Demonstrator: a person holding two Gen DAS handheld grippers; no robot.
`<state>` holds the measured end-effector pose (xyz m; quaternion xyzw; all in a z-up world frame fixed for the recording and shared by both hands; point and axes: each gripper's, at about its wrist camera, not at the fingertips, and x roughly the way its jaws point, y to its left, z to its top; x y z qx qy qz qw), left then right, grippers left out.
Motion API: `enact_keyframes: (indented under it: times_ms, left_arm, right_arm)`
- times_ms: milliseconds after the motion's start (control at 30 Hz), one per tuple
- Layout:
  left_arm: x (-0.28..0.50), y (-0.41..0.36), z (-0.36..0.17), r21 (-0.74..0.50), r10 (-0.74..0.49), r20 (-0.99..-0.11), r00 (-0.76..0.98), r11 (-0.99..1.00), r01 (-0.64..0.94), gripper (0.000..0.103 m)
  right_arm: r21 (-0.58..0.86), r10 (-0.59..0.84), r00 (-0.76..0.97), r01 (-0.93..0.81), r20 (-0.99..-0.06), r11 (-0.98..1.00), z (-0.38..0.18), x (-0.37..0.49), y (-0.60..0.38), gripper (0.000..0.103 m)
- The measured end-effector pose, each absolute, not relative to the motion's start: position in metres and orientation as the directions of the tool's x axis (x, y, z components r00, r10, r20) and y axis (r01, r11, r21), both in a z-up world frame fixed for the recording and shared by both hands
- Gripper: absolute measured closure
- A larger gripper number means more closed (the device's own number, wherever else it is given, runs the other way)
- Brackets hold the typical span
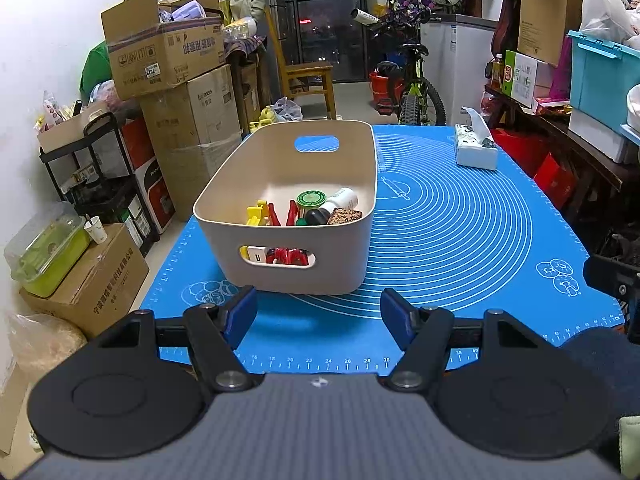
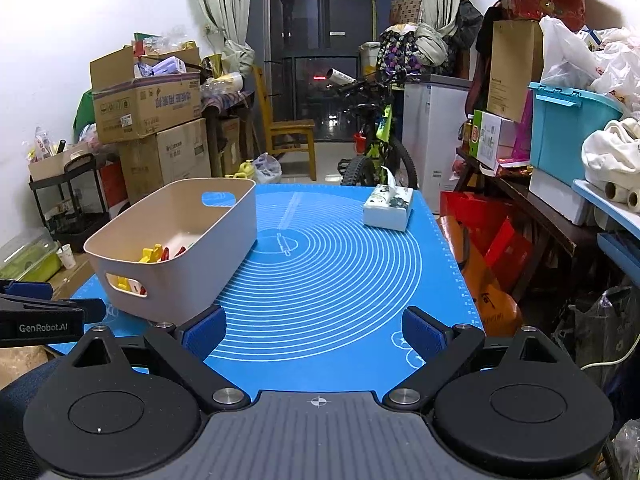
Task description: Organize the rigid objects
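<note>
You work in cluttered home room used as storage. Stacked brown cardboard boxes [image 1: 168, 52] against white wall, wooden chair [image 1: 306, 76] by dark balcony glass door [image 2: 324, 52], black-and-green bicycle [image 1: 412, 80], white chest freezer [image 2: 434, 128], pale curtains [image 2: 218, 8], blue plastic storage bin [image 2: 568, 128].

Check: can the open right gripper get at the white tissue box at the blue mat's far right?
Probably yes. The right gripper is open and empty, and only bare blue mat lies before the white tissue box; the beige bin sits left.
</note>
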<state>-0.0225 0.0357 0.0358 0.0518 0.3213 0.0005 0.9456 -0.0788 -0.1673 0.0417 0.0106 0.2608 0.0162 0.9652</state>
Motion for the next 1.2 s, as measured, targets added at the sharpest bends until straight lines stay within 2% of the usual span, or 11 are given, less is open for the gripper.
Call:
enact_keyframes:
  times_ms: [1200]
  left_arm:
    - [-0.0242, 0.0364, 0.0378, 0.110, 0.047, -0.598, 0.800, 0.994, 0.024, 0.034]
  right_arm:
    - [0.023, 0.028, 0.861, -0.018, -0.507, 1.000, 0.0385, -0.0785, -0.1648, 0.008]
